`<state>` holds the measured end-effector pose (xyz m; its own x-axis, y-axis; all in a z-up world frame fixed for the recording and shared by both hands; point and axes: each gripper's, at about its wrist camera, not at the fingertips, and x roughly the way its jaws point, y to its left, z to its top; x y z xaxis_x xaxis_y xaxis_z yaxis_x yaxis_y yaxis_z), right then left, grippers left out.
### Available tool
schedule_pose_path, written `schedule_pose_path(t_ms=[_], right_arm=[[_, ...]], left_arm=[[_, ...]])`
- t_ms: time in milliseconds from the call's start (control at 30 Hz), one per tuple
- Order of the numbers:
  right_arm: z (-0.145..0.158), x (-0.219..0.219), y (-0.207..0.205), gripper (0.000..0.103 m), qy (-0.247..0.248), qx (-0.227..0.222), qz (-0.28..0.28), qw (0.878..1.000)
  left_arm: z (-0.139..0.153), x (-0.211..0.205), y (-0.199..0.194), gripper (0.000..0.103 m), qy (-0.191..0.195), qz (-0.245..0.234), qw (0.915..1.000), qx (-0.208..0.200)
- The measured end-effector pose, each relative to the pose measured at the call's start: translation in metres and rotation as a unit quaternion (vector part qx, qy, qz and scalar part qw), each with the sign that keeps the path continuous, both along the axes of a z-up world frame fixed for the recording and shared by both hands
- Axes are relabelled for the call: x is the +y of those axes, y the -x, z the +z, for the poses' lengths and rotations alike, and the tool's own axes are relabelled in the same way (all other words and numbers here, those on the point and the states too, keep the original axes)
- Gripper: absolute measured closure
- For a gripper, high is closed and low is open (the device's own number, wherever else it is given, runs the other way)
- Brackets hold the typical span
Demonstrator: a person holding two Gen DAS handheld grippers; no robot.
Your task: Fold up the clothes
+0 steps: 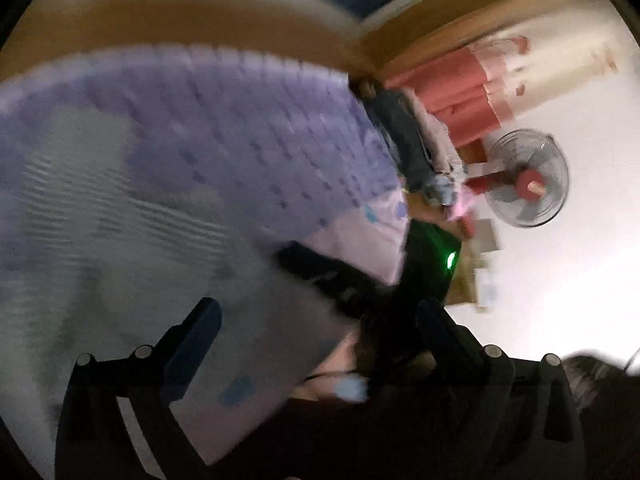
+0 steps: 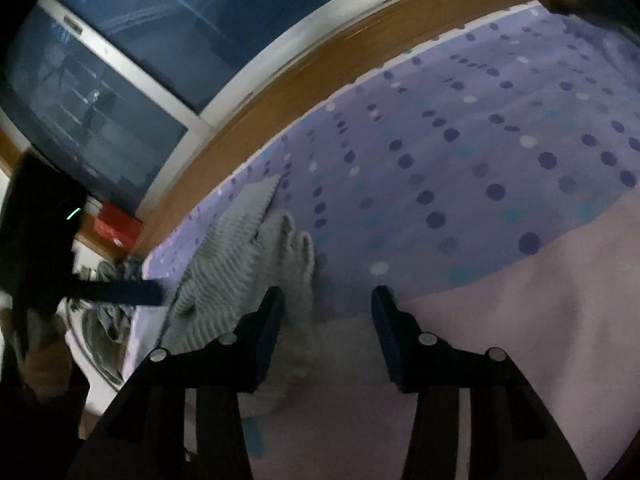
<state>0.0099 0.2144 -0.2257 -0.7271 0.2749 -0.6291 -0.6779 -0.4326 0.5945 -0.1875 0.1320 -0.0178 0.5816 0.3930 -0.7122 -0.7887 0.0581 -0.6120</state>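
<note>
Broadly, one bedroom, dim, seen from two hand-held claws.

Surface: a bed with a lilac sheet [image 2: 460, 132] printed with rows of dark, pale and blue dots; a plain pink cover [image 2: 500, 320] lies over its near part. A wooden frame [image 2: 304, 68] runs along the far edge of the bed.

Task item: a grey ribbed garment [image 2: 240, 272], rumpled, lying on the sheet near the bed's left edge in the right wrist view, its scalloped hem towards the middle of the bed. In the left wrist view it shows only as a blurred grey patch [image 1: 80, 184].

Left claw [image 1: 316, 344]: jaws spread wide, nothing between them; seen from the right wrist as a dark shape [image 2: 116, 292] above the garment's left end.

Right claw [image 2: 326, 308]: jaws partly apart, nothing gripped, just beside the garment's near edge, over the pink cover.

Room: a dark window [image 2: 100, 80] with a pale frame behind the bed; a red box [image 2: 116, 226] on the ledge below it; a white basket [image 2: 96, 360] with grey clothes beside the bed. Left wrist view, heavily blurred: a standing fan [image 1: 528, 178], a red curtain [image 1: 452, 92], a heap of dark clothes [image 1: 404, 136], a white floor [image 1: 560, 272].
</note>
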Motion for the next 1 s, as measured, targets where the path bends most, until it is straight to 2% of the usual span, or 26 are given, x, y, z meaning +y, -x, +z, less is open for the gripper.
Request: schedule_pose_path(t_ms=[33, 67, 100, 133, 167, 200, 267, 300, 333, 367, 400, 433, 500, 533, 567, 633, 667, 733, 767, 800, 833, 867, 900, 933, 967, 1000], right_arm=[[0.005, 0.0, 0.0, 0.056, -0.01, -0.004, -0.009, 1.0], [0.012, -0.001, 0.0, 0.056, -0.027, -0.009, -0.019, 0.999], [0.02, -0.003, 0.001, 0.056, -0.047, -0.009, -0.024, 0.999], [0.031, -0.006, 0.001, 0.056, -0.069, -0.005, -0.022, 0.997], [0.039, -0.009, 0.004, 0.056, -0.085, -0.004, -0.013, 0.996], [0.042, -0.009, 0.013, 0.056, -0.087, -0.004, 0.006, 0.996], [0.042, -0.01, 0.036, 0.056, -0.073, -0.004, 0.05, 0.996], [0.038, -0.009, 0.045, 0.056, -0.055, -0.004, 0.065, 0.996], [0.031, -0.009, 0.053, 0.056, -0.027, -0.002, 0.073, 0.997], [0.024, -0.008, 0.061, 0.056, 0.001, 0.0, 0.081, 0.997], [0.018, -0.009, 0.066, 0.056, 0.025, 0.002, 0.085, 0.996], [0.014, -0.01, 0.067, 0.056, 0.039, 0.004, 0.085, 0.996], [0.017, -0.017, 0.062, 0.056, 0.038, -0.001, 0.087, 0.995], [0.019, -0.019, 0.059, 0.056, 0.037, -0.002, 0.087, 0.995], [0.021, -0.019, 0.056, 0.056, 0.037, -0.002, 0.087, 0.996], [0.019, -0.014, 0.05, 0.056, 0.058, 0.008, 0.082, 0.995], [0.015, -0.01, 0.049, 0.056, 0.078, 0.019, 0.078, 0.994], [0.005, -0.006, 0.044, 0.056, 0.122, 0.058, 0.066, 0.989], [0.0, -0.004, 0.042, 0.056, 0.144, 0.079, 0.06, 0.985], [-0.005, -0.002, 0.042, 0.056, 0.163, 0.101, 0.053, 0.98], [-0.009, 0.0, 0.042, 0.056, 0.177, 0.124, 0.044, 0.975], [-0.012, 0.001, 0.042, 0.056, 0.182, 0.134, 0.033, 0.973], [-0.014, 0.002, 0.044, 0.056, 0.178, 0.133, 0.019, 0.975], [-0.014, 0.002, 0.045, 0.064, 0.171, 0.124, 0.005, 0.978], [-0.013, 0.001, 0.047, 0.093, 0.161, 0.108, -0.009, 0.981], [-0.011, 0.001, 0.049, 0.099, 0.15, 0.09, -0.021, 0.984]], left_arm=[[0.008, -0.019, -0.001, 0.003, -0.035, 0.006, 0.997, 0.069], [0.016, -0.037, -0.002, 0.003, -0.07, 0.01, 0.9879, 0.138], [0.015, -0.052, -0.011, 0.003, -0.099, -0.001, 0.9735, 0.206], [0.013, -0.065, -0.02, 0.003, -0.125, -0.012, 0.954, 0.272], [0.006, -0.069, -0.032, 0.003, -0.136, -0.024, 0.9367, 0.322], [-0.003, -0.072, -0.042, 0.003, -0.14, -0.039, 0.921, 0.362], [-0.026, -0.07, -0.067, 0.003, -0.151, -0.067, 0.8984, 0.407], [-0.037, -0.069, -0.079, 0.003, -0.155, -0.08, 0.8863, 0.429], [-0.054, -0.063, -0.089, 0.004, -0.145, -0.084, 0.878, 0.449], [-0.062, -0.055, -0.089, 0.013, -0.135, -0.082, 0.8752, 0.457], [-0.072, -0.05, -0.088, 0.038, -0.121, -0.076, 0.8744, 0.464], [-0.081, -0.045, -0.084, 0.051, -0.104, -0.067, 0.8808, 0.457], [-0.079, -0.041, -0.076, 0.078, -0.084, -0.036, 0.9065, 0.412], [-0.068, -0.047, -0.076, 0.088, -0.101, -0.025, 0.9118, 0.397], [-0.056, -0.055, -0.079, 0.091, -0.136, -0.029, 0.9081, 0.395], [-0.036, -0.07, -0.084, 0.091, -0.2, -0.037, 0.9017, 0.381], [-0.031, -0.074, -0.082, 0.091, -0.22, -0.047, 0.9067, 0.357], [-0.03, -0.075, -0.079, 0.091, -0.226, -0.093, 0.9257, 0.289], [-0.033, -0.076, -0.081, 0.091, -0.231, -0.116, 0.9245, 0.28], [-0.038, -0.079, -0.087, 0.091, -0.238, -0.142, 0.9166, 0.288], [-0.044, -0.079, -0.089, 0.09, -0.223, -0.152, 0.9154, 0.299], [-0.049, -0.08, -0.091, 0.079, -0.207, -0.162, 0.9138, 0.31], [-0.054, -0.08, -0.092, 0.062, -0.192, -0.17, 0.912, 0.32], [-0.056, -0.087, -0.087, 0.057, -0.18, -0.167, 0.9123, 0.328], [-0.052, -0.096, -0.08, 0.054, -0.186, -0.159, 0.9137, 0.324], [-0.046, -0.107, -0.07, 0.053, -0.194, -0.149, 0.9177, 0.313]])
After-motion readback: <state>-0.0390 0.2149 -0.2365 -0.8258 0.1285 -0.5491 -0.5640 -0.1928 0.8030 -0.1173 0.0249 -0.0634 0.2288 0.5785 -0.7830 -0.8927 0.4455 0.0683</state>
